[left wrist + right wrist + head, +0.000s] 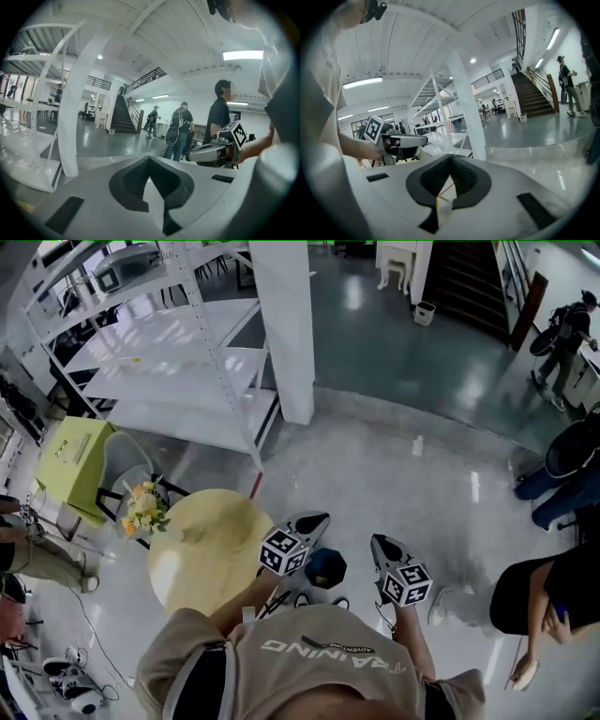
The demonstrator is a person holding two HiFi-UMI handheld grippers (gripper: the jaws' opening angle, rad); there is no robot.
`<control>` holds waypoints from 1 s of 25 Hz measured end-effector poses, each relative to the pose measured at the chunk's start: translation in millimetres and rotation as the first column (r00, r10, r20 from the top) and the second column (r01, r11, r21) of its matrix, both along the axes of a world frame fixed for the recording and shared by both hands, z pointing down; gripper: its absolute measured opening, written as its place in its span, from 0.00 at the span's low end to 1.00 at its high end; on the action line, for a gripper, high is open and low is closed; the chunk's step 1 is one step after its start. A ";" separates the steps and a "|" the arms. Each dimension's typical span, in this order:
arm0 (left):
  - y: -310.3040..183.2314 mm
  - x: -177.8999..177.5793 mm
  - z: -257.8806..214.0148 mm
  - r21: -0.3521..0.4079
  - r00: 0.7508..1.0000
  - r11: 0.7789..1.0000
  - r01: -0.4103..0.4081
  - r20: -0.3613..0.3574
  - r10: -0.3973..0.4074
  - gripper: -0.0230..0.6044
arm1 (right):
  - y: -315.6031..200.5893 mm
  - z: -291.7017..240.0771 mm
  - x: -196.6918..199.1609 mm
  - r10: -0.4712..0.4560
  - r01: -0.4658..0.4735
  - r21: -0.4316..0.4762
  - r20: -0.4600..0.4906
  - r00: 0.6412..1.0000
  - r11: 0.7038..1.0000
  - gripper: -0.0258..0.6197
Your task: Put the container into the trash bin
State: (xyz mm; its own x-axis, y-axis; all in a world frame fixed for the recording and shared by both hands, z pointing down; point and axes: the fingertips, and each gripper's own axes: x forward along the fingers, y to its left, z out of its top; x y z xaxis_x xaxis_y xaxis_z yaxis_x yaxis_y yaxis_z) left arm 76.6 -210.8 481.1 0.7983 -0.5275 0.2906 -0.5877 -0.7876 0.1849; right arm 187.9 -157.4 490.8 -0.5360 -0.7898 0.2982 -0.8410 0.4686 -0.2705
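Observation:
In the head view a small dark blue object point(326, 568) sits on the floor just in front of the person, between the two grippers; I cannot tell whether it is the container or a bin. My left gripper point(317, 518) hangs above its left side and my right gripper point(378, 542) above its right. Both point forward over the floor. In the left gripper view the left gripper point(150, 160) has its jaws together with nothing held. The right gripper point(451, 158) looks the same in the right gripper view. Neither gripper view shows the dark blue object.
A round yellow table point(202, 554) with a bunch of flowers point(142, 508) stands to the left. Behind it are a white shelf rack point(178, 352) and a white pillar point(286, 329). People stand at the right point(548, 587), and a staircase point(469, 277) is far back.

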 end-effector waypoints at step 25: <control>-0.5 -11.2 -43.6 0.116 0.999 0.993 0.025 -0.029 -0.022 0.05 | -10.5 -51.2 2.7 0.127 -0.103 0.187 -0.119 0.985 0.977 0.04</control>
State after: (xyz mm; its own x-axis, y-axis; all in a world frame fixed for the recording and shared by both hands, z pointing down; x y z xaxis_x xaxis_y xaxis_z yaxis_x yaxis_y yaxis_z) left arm 65.4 -211.4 437.5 0.7923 -0.5751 0.2039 -0.6022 -0.7909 0.1091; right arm 190.6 -168.0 439.7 -0.4046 -0.8908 0.2071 -0.9144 0.3975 -0.0765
